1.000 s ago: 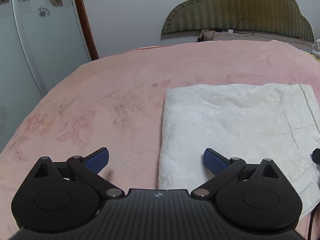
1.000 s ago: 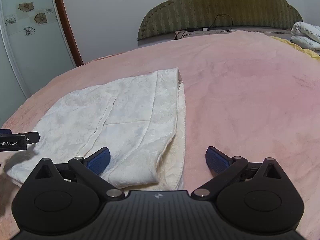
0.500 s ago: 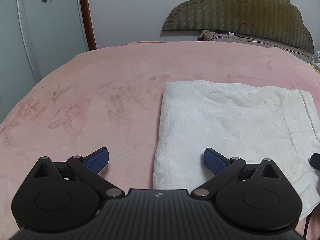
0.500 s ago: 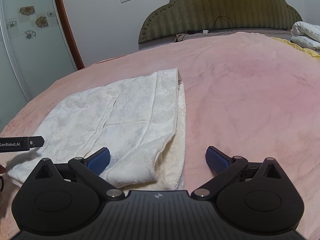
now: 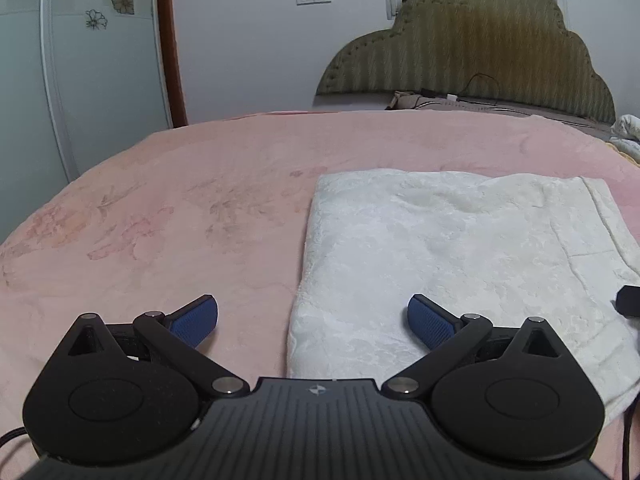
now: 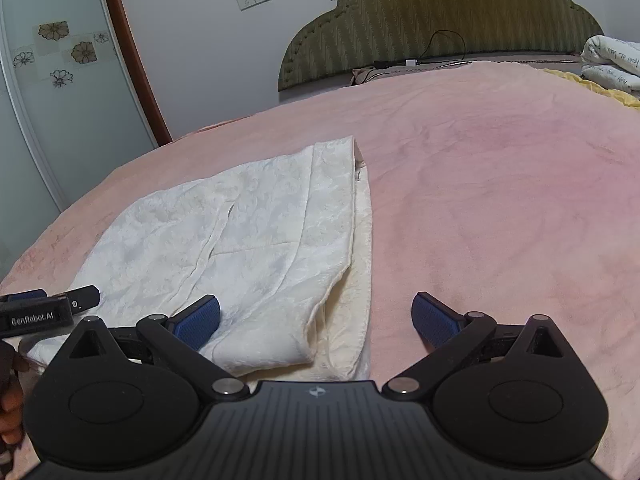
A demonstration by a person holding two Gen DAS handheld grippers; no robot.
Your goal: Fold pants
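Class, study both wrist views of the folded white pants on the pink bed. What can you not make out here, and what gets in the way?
- Near edge of the pants: right wrist view, hidden by the right gripper body.
- Right end of the pants: left wrist view, cut off by the frame edge.
- Layers inside the fold: both views, covered by the top layer.
- Print on the bedding by the headboard: right wrist view, too small.

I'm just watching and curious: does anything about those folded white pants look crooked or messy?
Slightly. On the white pants, the top layer stops short, leaving a cream strip of the lower layer uncovered along the right edge. Nothing looks damaged or spilled.
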